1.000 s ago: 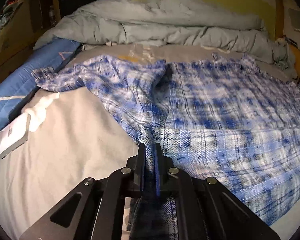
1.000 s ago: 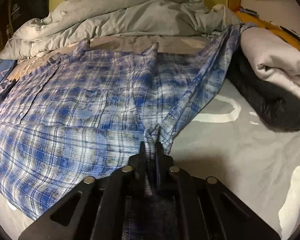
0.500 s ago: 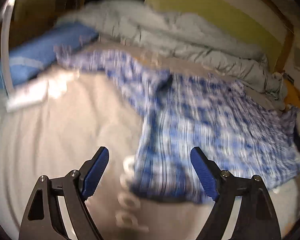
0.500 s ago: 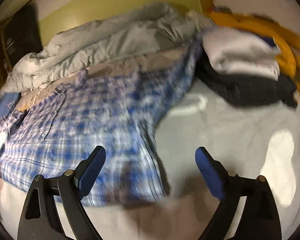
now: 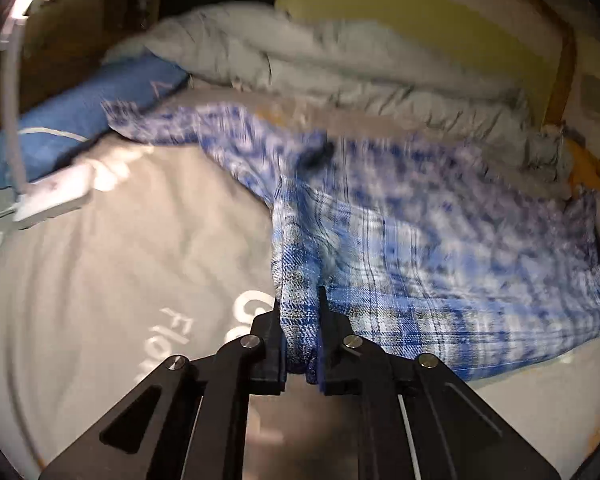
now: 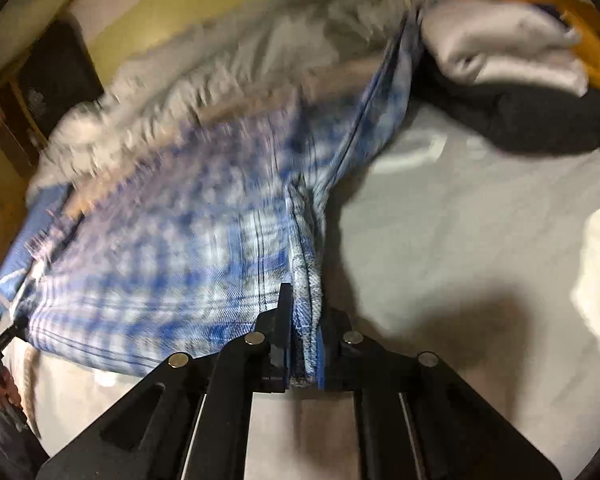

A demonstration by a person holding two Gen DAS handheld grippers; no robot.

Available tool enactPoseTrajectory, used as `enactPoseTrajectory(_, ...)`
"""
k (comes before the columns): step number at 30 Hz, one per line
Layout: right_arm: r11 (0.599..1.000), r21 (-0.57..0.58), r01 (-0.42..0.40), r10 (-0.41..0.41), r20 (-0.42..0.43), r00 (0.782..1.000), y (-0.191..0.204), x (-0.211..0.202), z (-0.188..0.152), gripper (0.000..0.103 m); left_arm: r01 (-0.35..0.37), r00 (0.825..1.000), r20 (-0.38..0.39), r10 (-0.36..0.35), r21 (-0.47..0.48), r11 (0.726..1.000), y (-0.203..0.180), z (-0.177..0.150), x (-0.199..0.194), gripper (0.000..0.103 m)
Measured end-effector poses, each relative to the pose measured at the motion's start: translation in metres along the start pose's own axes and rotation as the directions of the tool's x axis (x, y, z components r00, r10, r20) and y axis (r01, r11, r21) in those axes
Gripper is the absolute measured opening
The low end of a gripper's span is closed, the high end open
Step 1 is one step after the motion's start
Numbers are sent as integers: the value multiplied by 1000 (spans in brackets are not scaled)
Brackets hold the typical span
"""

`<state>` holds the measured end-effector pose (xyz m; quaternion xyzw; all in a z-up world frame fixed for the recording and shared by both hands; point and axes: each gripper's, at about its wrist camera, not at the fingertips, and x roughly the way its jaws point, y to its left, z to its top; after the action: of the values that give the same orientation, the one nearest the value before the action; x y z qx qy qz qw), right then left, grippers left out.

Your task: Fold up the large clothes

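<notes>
Since the shirt (image 5: 440,248) is soft and limp, both hand-held grippers (image 5: 300,344) (image 6: 305,356), having just closed, pinch bunched hem corners.

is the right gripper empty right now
No, the right gripper is shut on a bunched edge of the blue plaid shirt.

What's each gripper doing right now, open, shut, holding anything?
Left gripper: just closed, shut on the plaid shirt at its hem corner.
Right gripper: just closed, shut on the plaid shirt's other hem corner.
</notes>
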<state>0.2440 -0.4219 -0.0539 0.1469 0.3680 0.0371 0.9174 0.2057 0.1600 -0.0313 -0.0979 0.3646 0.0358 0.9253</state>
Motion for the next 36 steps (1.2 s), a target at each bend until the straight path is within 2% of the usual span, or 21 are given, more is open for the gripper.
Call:
enactPoseTrajectory(2, 999, 40, -24, 23, 20, 1000, -5, -22, -9, 7, 9, 1000, 6, -9, -26, 1000, 6, -6, -19, 12)
enactPoseTrajectory(6, 997, 80, 2, 4, -83, 997, -14, -17, -31, 7, -13, 996, -90, 9, -43, 999, 16, -28, -14, 12)
enactPoseTrajectory(8, 997, 73, 14, -7, -99, 995, -13, -14, -30, 8, -26, 993, -113, 20, -45, 999, 16, -29, -6, 15)
enactPoseTrajectory(10, 998, 51, 39, -35, -88, 996, -10, -13, -27, 13, -48, 997, -65, 46, -33, 998, 13, -22, -9, 17)
enactPoseTrajectory(12, 996, 40, 85, -82, -61, 995, -7, -16, -25, 19, -85, 996, -14, 84, -23, 996, 12, -16, -16, 26)
enactPoseTrajectory(14, 993, 29, 117, -116, -17, 993, -8, -25, -22, 30, -101, 994, 50, 102, -17, 995, 10, -11, -25, 48)
enactPoseTrajectory(16, 992, 31, 119, -119, 29, 992, -10, -34, -17, 34, -77, 990, 115, 76, 3, 997, 2, -5, -39, 52)
enactPoseTrajectory(19, 994, 59, 89, -93, 74, 993, -14, -46, -5, 35, -44, 987, 158, 33, 68, 997, -15, 5, -53, 52)
enactPoseTrajectory(23, 997, 29, 78, -81, 105, 991, 0, -47, 26, 35, -11, 981, 192, -18, 151, 989, -50, 27, -56, 54)
enactPoseTrajectory(26, 991, -44, 126, -118, 140, 983, 19, -45, 55, 35, -8, 976, 216, -35, 197, 980, -82, 51, -47, 54)
enactPoseTrajectory(28, 986, -67, 149, -137, 165, 977, 28, -40, 77, 35, -6, 965, 259, -47, 201, 979, -107, 72, -38, 54)
enactPoseTrajectory(30, 985, -58, 160, -148, 177, 973, 30, -33, 101, 35, 28, 957, 279, -83, 197, 980, -127, 86, -32, 54)
enactPoseTrajectory(32, 987, -39, 154, -144, 196, 970, 29, -27, 126, 35, 70, 943, 307, -130, 199, 978, -152, 102, -26, 54)
enactPoseTrajectory(33, 988, -25, 151, -142, 206, 968, 27, -24, 139, 35, 94, 930, 329, -161, 212, 973, -171, 112, -21, 56)
enactPoseTrajectory(34, 989, -3, 146, -142, 219, 965, 25, -20, 153, 36, 102, 926, 334, -176, 227, 969, -185, 118, -18, 60)
enactPoseTrajectory(36, 989, 61, 134, -145, 252, 957, 18, -14, 174, 40, 125, 915, 348, -204, 237, 963, -216, 132, -11, 60)
